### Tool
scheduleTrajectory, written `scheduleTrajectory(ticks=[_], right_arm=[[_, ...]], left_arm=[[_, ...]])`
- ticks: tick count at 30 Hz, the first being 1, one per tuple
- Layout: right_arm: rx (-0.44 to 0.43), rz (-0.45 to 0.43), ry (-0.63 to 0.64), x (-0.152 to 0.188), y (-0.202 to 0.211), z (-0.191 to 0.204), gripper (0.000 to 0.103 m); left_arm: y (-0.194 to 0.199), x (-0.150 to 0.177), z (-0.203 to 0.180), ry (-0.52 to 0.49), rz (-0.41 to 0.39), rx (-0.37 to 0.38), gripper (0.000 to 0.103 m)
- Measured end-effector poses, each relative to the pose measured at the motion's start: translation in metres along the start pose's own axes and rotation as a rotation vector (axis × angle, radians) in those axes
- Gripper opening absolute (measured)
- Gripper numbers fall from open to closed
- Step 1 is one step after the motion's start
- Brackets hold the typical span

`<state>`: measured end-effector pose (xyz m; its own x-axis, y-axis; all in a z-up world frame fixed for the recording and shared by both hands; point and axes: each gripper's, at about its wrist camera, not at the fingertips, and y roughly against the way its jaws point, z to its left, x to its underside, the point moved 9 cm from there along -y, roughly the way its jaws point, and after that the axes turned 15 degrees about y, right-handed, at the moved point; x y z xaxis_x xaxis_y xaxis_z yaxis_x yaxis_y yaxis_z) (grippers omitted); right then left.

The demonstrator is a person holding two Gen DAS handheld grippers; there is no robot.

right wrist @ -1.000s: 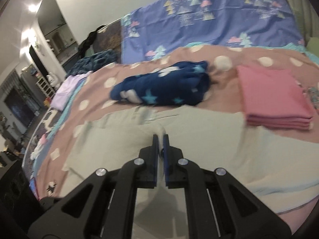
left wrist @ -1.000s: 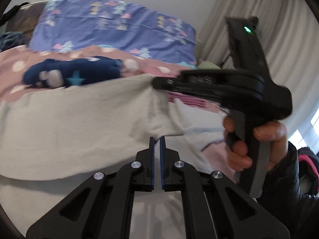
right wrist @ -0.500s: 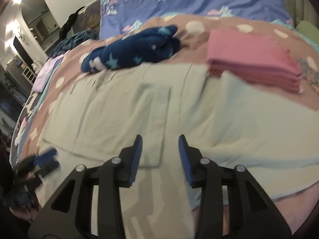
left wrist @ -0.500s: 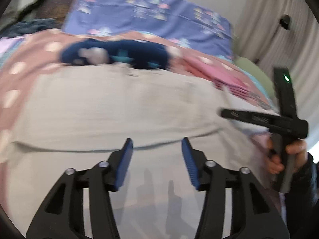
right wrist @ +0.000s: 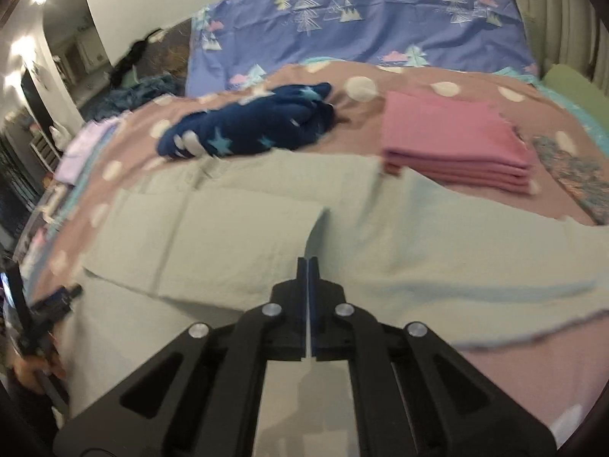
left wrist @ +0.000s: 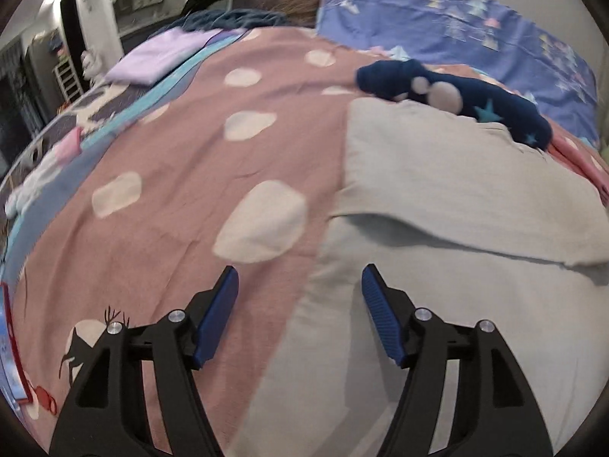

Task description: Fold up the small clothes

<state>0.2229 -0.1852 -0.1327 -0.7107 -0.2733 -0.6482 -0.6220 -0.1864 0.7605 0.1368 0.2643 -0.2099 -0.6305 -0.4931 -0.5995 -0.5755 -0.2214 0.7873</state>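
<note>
Nearest, the right gripper (right wrist: 307, 262) has its jaws nearly together and closing; whether cloth is caught between the pads is hard to make out. Its tips sit at a folded edge of the pale cloth (right wrist: 236, 224), which spreads flat on the bedspread (right wrist: 437, 103) ahead and to both sides. The left gripper (left wrist: 299, 285) is opening, nothing between its blue pads (left wrist: 375, 297); the cloth's left edge (left wrist: 437, 175) runs just under the gap, cloth by the right pad, bedspread by the left. Its lower part is cut off by the frame. Beyond lie a navy garment (right wrist: 247, 127) touching the cloth's far edge, a pink stack (right wrist: 453, 141), then a blurred hand (right wrist: 34, 369) at left.
</note>
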Motion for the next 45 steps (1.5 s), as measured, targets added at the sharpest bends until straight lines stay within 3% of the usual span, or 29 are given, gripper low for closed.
scheduleTrajectory(ticks=[2, 4, 7, 9, 13, 14, 16, 17, 19, 22, 25, 28, 30, 35, 37, 38, 39, 40, 42, 45], right_arm=[[-0.004, 0.074, 0.031, 0.019, -0.013, 0.000, 0.031], [0.019, 0.121, 0.010, 0.032, -0.022, -0.007, 0.030], [-0.059, 0.090, -0.055, 0.022, -0.024, -0.004, 0.032], [-0.115, 0.069, -0.059, 0.010, -0.030, 0.002, 0.043], [-0.161, 0.120, -0.089, 0.001, -0.068, 0.010, 0.051], [-0.161, 0.138, -0.092, 0.001, -0.078, 0.012, 0.049], [-0.071, 0.138, -0.048, -0.002, -0.089, 0.014, 0.011], [-0.033, 0.132, -0.020, -0.004, -0.087, 0.015, 0.003], [-0.032, 0.074, -0.036, -0.013, -0.068, 0.017, 0.003], [0.060, -0.003, 0.056, -0.024, -0.029, 0.016, 0.003], [0.085, 0.069, 0.092, -0.009, -0.036, 0.010, 0.003], [0.167, 0.171, 0.086, 0.018, -0.060, -0.008, 0.012], [0.142, 0.142, 0.043, 0.020, -0.059, -0.012, 0.018], [0.052, 0.019, 0.070, 0.009, -0.027, 0.010, 0.020], [-0.021, 0.010, 0.114, 0.014, -0.022, 0.031, 0.029], [-0.028, 0.039, 0.144, 0.021, -0.026, 0.037, 0.037], [-0.009, 0.086, 0.171, 0.030, -0.035, 0.041, 0.042], [0.023, 0.141, 0.197, 0.043, -0.048, 0.041, 0.042], [0.060, 0.115, 0.224, 0.047, -0.052, 0.042, 0.048], [0.083, 0.106, 0.204, 0.047, -0.045, 0.041, 0.049]], left_arm=[[-0.004, 0.001, 0.001, 0.016, 0.015, 0.015, 0.068], [-0.008, -0.001, -0.006, 0.004, 0.012, 0.020, 0.068], [-0.013, -0.004, -0.010, -0.006, 0.015, 0.025, 0.068], [-0.012, -0.002, -0.014, -0.006, 0.013, 0.025, 0.068], [-0.019, -0.008, -0.017, -0.022, 0.003, 0.006, 0.068], [-0.021, -0.010, -0.018, -0.026, -0.002, 0.001, 0.068], [-0.025, -0.016, -0.021, -0.032, -0.013, -0.013, 0.068], [-0.025, -0.018, -0.021, -0.033, -0.017, -0.015, 0.068], [-0.026, -0.023, -0.022, -0.033, -0.030, -0.014, 0.068], [-0.026, -0.025, -0.018, -0.019, -0.036, -0.003, 0.069], [-0.028, -0.027, -0.008, 0.027, -0.032, -0.015, 0.069], [-0.032, -0.028, 0.010, 0.083, -0.015, -0.050, 0.069], [-0.033, -0.027, 0.018, 0.109, 0.000, -0.042, 0.069], [-0.027, -0.031, 0.030, 0.121, -0.024, -0.031, 0.069], [-0.022, -0.032, 0.029, 0.124, -0.035, -0.013, 0.066], [-0.018, -0.033, 0.026, 0.127, -0.040, 0.007, 0.058], [-0.014, -0.033, 0.021, 0.132, -0.043, 0.041, 0.043], [-0.007, -0.034, 0.012, 0.141, -0.041, 0.103, 0.036], [0.005, -0.038, -0.008, 0.152, -0.038, 0.211, 0.018], [0.017, -0.037, -0.046, 0.104, -0.031, 0.324, 0.015]])
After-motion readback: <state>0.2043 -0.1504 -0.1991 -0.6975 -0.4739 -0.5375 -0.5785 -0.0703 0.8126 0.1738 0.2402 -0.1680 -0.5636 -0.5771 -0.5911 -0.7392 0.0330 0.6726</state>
